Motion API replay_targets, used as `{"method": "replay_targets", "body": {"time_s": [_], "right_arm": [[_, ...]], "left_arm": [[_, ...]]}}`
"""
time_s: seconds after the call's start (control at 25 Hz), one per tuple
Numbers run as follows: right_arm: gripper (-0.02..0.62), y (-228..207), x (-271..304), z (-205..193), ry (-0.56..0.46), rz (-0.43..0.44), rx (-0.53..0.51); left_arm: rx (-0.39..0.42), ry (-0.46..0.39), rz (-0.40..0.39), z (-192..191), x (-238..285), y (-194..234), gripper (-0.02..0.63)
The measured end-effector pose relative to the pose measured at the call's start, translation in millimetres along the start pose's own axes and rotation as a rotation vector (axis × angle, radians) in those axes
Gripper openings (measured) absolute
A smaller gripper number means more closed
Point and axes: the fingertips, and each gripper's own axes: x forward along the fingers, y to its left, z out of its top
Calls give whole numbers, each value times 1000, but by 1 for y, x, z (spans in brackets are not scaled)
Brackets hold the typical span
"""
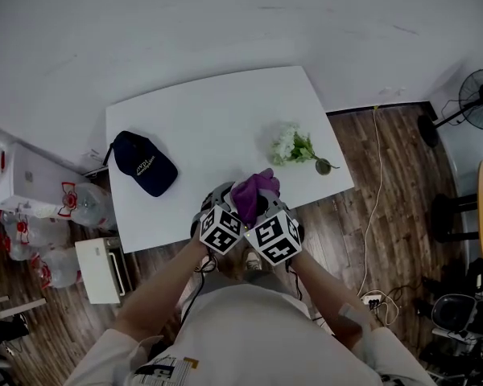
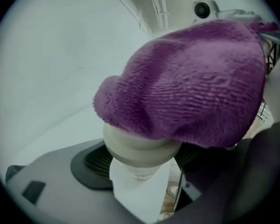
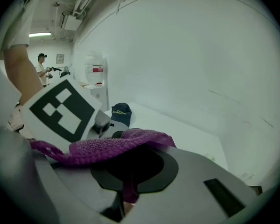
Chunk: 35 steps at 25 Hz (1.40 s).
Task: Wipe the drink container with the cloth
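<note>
In the left gripper view a clear drink bottle (image 2: 141, 171) with a pale cap (image 2: 136, 148) stands between the jaws of my left gripper (image 2: 140, 174), which is shut on it. A purple cloth (image 2: 191, 92) lies draped over the cap and hides its top. My right gripper (image 3: 126, 185) is shut on that cloth (image 3: 114, 146), a fold pinched between its jaws. In the head view both grippers, left (image 1: 220, 215) and right (image 1: 272, 219), meet at the table's near edge under the cloth (image 1: 253, 193); the bottle is hidden there.
The white table (image 1: 217, 119) holds a dark blue cap (image 1: 143, 163) at the left and a bunch of white flowers (image 1: 296, 147) at the right. A fan (image 1: 476, 99) and a cable (image 1: 376, 183) are on the wooden floor to the right. A person (image 3: 41, 69) stands far off.
</note>
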Motion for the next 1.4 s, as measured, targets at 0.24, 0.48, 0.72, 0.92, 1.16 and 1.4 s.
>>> {"method": "replay_targets", "body": {"time_s": [0.24, 0.48, 0.72, 0.92, 1.16, 1.4], "right_arm": [[38, 10, -25, -14, -57, 116, 95], [38, -29, -53, -44, -38, -36, 194], [38, -54, -85, -71, -113, -94, 346], [38, -62, -87, -86, -145, -95, 397], [39, -64, -65, -72, -234, -64, 430], [40, -60, -35, -68, -214, -38, 442]], "left_arm": [[-11, 23, -18, -1, 1, 2, 405], [-2, 63, -26, -6, 0, 0, 405], [-4, 96, -15, -8, -29, 0, 405], [-2, -112, 69, 46, -79, 11, 405], [8, -153, 45, 81, -59, 5, 405], [87, -39, 114, 65, -36, 3, 400]]}}
